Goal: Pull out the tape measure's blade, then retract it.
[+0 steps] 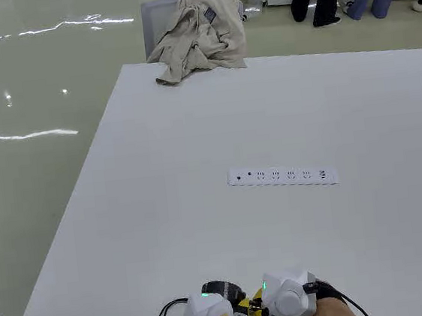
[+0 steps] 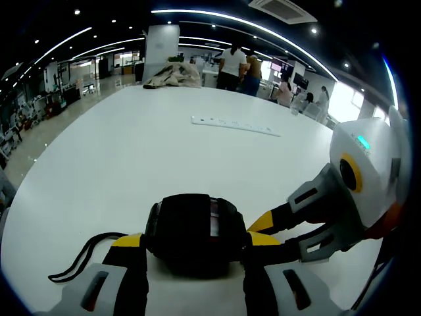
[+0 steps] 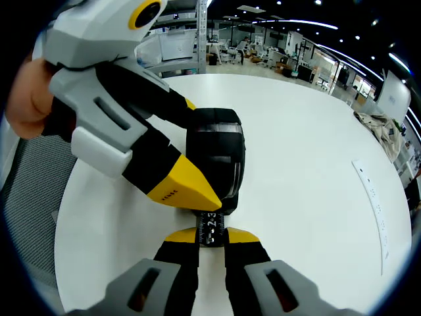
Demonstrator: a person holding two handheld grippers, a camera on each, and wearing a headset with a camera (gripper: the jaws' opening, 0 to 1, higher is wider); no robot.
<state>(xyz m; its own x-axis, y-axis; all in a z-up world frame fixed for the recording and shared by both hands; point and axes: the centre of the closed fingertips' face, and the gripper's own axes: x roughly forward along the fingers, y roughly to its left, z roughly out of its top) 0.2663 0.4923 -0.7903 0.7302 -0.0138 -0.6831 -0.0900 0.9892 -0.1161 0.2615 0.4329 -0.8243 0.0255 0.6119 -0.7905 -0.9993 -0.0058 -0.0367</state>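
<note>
Low at the near edge of the white bench [image 1: 193,130], the two tools were seen close together, their heads almost touching. The left hand-held gripper [image 2: 197,241] was held roughly level, just above the bench top. Its yellow-tipped jaws were closed against the two flanks of the black tape measure [image 2: 194,224], which was clamped squarely between them. A thin black cord [image 2: 79,260] was seen looping from the case onto the bench on the left side of the left gripper view.

The right hand-held gripper [image 3: 212,236] was brought in across the other one, pointing at the case's mouth. Its jaws were pinched nearly shut on the blade [image 3: 212,227], of which only a short length with printed numbers was seen between the case and the yellow tips. In the head view a person's hand [image 1: 335,315] was seen behind the right tool at the bottom edge.

Well apart from the work, a white power strip [image 1: 281,175] was laid flat near the middle of the bench, and a beige jacket [image 1: 199,35] was heaped at the far edge.
</note>
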